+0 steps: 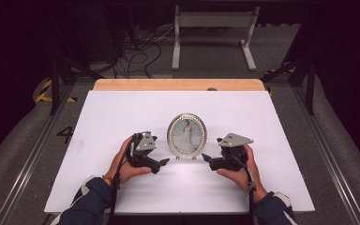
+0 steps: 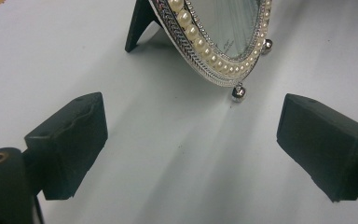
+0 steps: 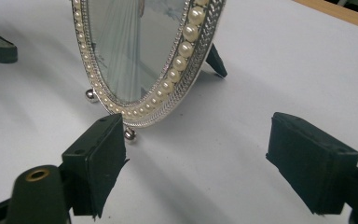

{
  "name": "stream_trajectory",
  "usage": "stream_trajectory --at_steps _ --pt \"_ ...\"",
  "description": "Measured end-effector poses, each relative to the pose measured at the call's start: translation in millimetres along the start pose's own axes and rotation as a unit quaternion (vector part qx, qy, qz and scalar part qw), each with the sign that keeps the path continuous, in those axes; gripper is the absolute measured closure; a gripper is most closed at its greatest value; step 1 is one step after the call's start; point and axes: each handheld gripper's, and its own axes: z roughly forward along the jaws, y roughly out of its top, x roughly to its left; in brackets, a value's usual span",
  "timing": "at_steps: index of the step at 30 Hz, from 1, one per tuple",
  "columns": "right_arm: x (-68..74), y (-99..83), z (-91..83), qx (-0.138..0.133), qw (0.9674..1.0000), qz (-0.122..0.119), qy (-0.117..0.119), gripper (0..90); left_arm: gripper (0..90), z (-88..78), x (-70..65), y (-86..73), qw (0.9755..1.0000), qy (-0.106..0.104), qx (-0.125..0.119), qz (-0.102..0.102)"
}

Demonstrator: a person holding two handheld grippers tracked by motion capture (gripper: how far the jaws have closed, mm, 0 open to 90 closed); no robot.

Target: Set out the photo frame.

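Oval picture frame stands free between two opened grippers

An oval picture frame stands upright near the middle of the white table top, propped on a dark back strut and resting on small silver ball feet. Its rim carries a ring of pearl-like beads inside a braided silver band, and the glass covers a photo of a figure in a long pale dress.

The left gripper sits just to the frame's left, held in the person's left hand. Its jaws are spread wide with bare table between them; in the left gripper view the frame's lower edge lies ahead of the pads, apart from both.

The right gripper sits just to the frame's right, held in the right hand. Its jaws too are released and wide apart. In the right gripper view the near pad lies just in front of one ball foot and the frame's lower rim; whether it touches them I cannot tell. The far pad is well clear of the frame.

Both grippers point inward toward the frame from opposite sides, low over the table. A strip of wooden board shows along the table's far edge, and a white metal stand sits on the floor beyond
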Motion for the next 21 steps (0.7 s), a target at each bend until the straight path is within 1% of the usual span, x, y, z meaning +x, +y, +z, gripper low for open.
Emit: stream_trajectory --at_steps 7,11,15,21 --pt "-4.2 -5.3 -7.4 0.007 0.9999 -0.014 -0.006 18.2 9.2 -8.8 1.0 -9.3 1.0000 0.008 0.006 0.000" --pt "-5.2 -7.1 -10.5 0.008 0.9998 -0.017 -0.008 18.1 9.2 -13.8 2.2 -13.2 0.9999 0.011 0.007 -0.001" --pt "-5.5 -8.6 -15.2 0.005 0.9996 -0.027 -0.012 18.1 9.2 -19.7 2.3 -17.7 0.9999 0.017 0.003 -0.002" --pt "-6.7 -12.8 -21.9 0.004 0.9993 -0.034 -0.015 18.1 9.2 -27.1 2.1 -25.5 0.9997 0.023 0.007 0.000"
